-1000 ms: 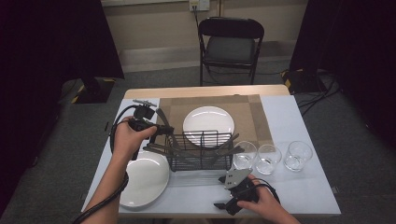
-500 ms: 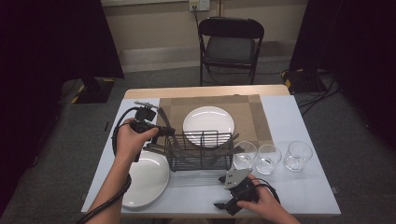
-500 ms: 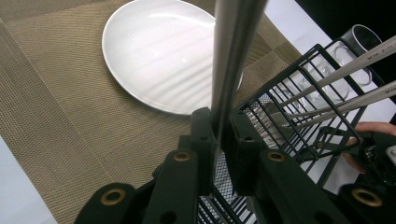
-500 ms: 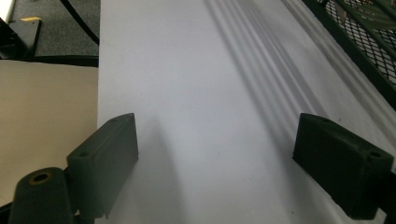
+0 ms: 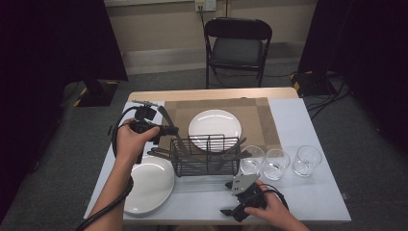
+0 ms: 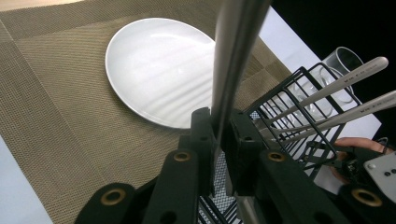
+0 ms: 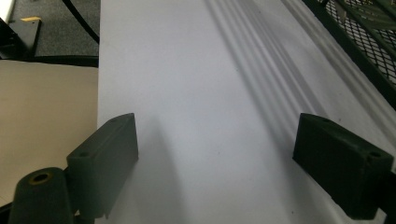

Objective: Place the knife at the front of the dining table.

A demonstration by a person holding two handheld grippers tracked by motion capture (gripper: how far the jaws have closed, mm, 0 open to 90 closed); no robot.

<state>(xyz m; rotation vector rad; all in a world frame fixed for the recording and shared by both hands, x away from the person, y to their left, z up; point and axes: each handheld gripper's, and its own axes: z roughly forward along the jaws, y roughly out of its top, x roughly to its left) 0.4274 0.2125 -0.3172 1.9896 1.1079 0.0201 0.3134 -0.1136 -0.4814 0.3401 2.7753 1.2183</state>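
My left gripper (image 5: 171, 129) hovers at the left end of the black wire basket (image 5: 207, 155) and is shut on a long metal utensil (image 5: 164, 117). The utensil slants from above the mat's left side down into the basket. In the left gripper view the gripper (image 6: 219, 117) clamps the shiny utensil handle (image 6: 233, 56), with a white plate (image 6: 159, 70) on the woven mat beyond. My right gripper (image 5: 239, 204) rests near the table's front edge. In the right gripper view the gripper (image 7: 215, 154) stands open over bare white tabletop.
Several utensil handles (image 6: 345, 79) lean out of the basket (image 6: 299, 121). A second white plate (image 5: 149, 185) lies front left. Three clear glasses (image 5: 276, 163) stand right of the basket. The basket's mesh corner (image 7: 369, 42) is close to my right gripper. A black chair (image 5: 238, 45) stands behind the table.
My left hand has shifted slightly right with the utensil, whose upper end now sticks up over the mat's left edge. The right gripper has stayed put.
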